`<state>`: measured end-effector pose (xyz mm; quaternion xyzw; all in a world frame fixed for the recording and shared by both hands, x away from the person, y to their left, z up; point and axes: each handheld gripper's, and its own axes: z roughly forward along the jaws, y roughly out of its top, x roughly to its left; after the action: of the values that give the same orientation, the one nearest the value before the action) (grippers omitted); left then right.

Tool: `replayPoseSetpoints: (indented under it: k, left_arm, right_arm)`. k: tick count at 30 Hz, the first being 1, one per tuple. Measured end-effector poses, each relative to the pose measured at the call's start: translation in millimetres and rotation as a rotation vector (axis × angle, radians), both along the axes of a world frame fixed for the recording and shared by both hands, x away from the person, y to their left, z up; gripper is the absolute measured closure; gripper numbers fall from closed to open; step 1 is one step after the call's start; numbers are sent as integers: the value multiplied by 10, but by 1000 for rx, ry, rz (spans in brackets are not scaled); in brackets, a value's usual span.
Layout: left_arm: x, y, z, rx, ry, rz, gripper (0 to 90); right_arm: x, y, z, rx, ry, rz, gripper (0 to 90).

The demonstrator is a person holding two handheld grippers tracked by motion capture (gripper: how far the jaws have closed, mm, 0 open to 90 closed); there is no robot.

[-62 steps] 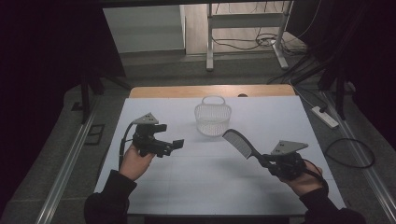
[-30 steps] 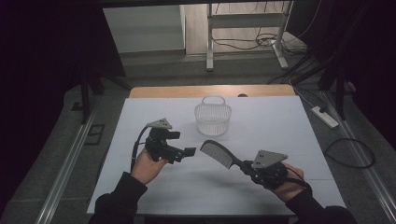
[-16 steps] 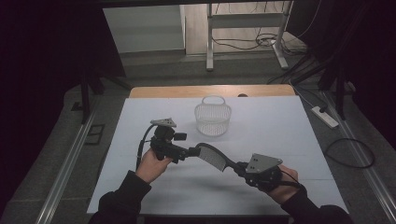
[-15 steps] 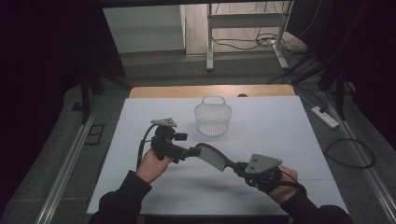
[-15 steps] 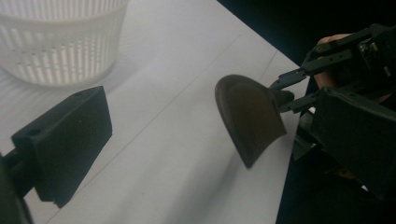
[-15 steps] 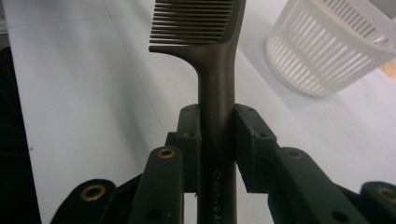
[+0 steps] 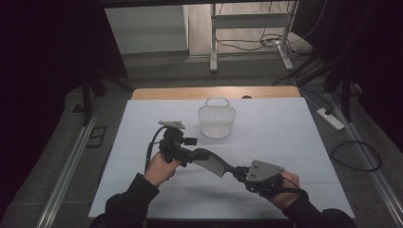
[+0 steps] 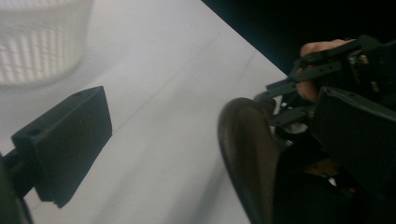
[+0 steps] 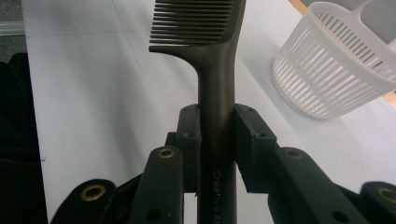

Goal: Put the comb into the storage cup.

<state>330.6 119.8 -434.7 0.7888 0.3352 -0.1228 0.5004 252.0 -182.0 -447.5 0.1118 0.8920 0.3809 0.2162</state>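
Observation:
A dark comb (image 7: 211, 163) hangs over the white table (image 7: 294, 142), and my right gripper (image 7: 237, 172) is shut on its handle. In the right gripper view the handle (image 9: 217, 140) is pinched between both jaws, teeth pointing left at the top. My left gripper (image 7: 195, 147) is open at the comb's far end. In the left gripper view the comb's rounded end (image 8: 247, 163) sits between the spread jaws, closer to the right one; I can't tell if it touches. A white slatted basket (image 7: 216, 121) stands upright behind both grippers.
The basket (image 9: 336, 65) has a loop handle and looks empty. Beyond the table's wooden far edge (image 7: 214, 92) there are a metal frame and cables on the floor. A power strip (image 7: 331, 118) lies off the table's right side.
My right gripper has carried the comb left and forward to the left gripper. My left gripper has moved right toward the centre, and the comb's end now sits between its open jaws.

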Motion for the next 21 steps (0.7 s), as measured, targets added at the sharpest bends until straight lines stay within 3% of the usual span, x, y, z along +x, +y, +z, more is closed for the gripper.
replayPoseSetpoints:
  k: [3, 6, 7, 8, 19, 21]
  left_arm:
    - [-1, 0, 8, 7, 25, -6, 13]
    - [1, 23, 10, -15, 52, -20, 172]
    - [7, 36, 8, -32, 68, -27, 299]
    - [13, 47, 6, -51, 83, -31, 299]
    - [35, 92, -34, -131, 181, -50, 770]
    - [45, 100, -55, -155, 207, -61, 794]
  right_arm:
    - [-4, -1, 0, -2, -11, 0, 722]
    - [-7, -3, 4, 4, -16, 0, 722]
    - [-10, -3, 3, 3, -19, 1, 722]
    - [-10, -3, 3, 3, -19, 1, 722]
    - [-33, 5, 6, 4, -51, 12, 722]
    - [-37, 6, 5, 1, -56, 15, 722]
